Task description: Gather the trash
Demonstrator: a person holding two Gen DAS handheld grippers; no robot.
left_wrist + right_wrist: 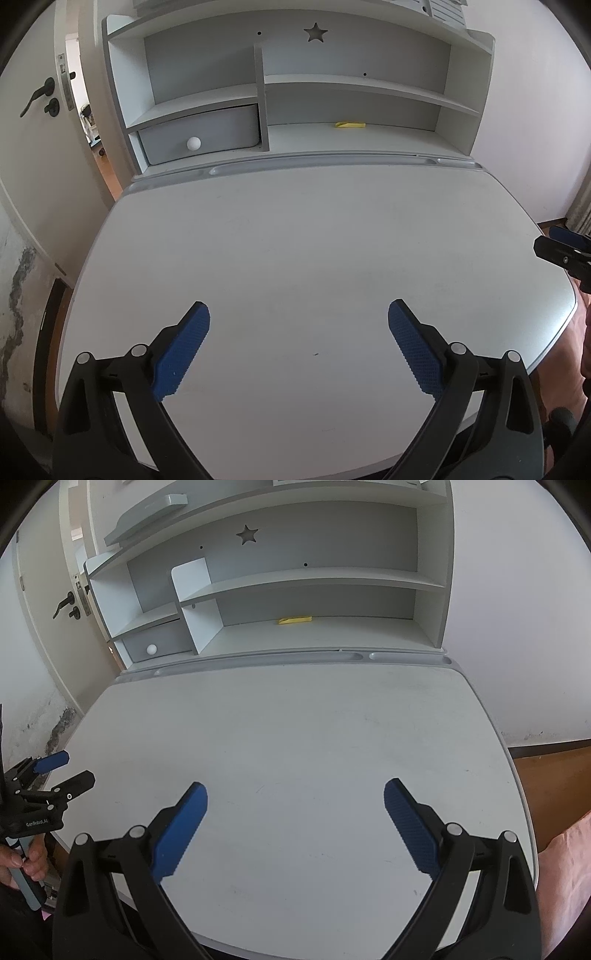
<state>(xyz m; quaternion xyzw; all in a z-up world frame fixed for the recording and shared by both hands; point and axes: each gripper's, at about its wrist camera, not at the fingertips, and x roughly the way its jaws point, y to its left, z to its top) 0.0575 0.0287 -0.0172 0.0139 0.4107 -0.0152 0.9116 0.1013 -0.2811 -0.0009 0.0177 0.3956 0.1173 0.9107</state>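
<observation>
A pale grey worktop (295, 258) with a shelf unit (369, 85) at its far edge fills both wrist views. The only likely trash is a small yellow scrap (349, 124) lying flat on the lowest shelf, right of the drawer (199, 136) with the white knob. Its long axis runs side to side along the shelf. Both grippers hover over the near part of the worktop, well apart from the scrap, which lies straight ahead of them. The left gripper (298, 321) has its fingers spread wide, holding nothing. The right gripper (295, 799) is likewise spread and empty. Neither hand looks clearly nearer; the scrap sits slightly right of centre.
</observation>
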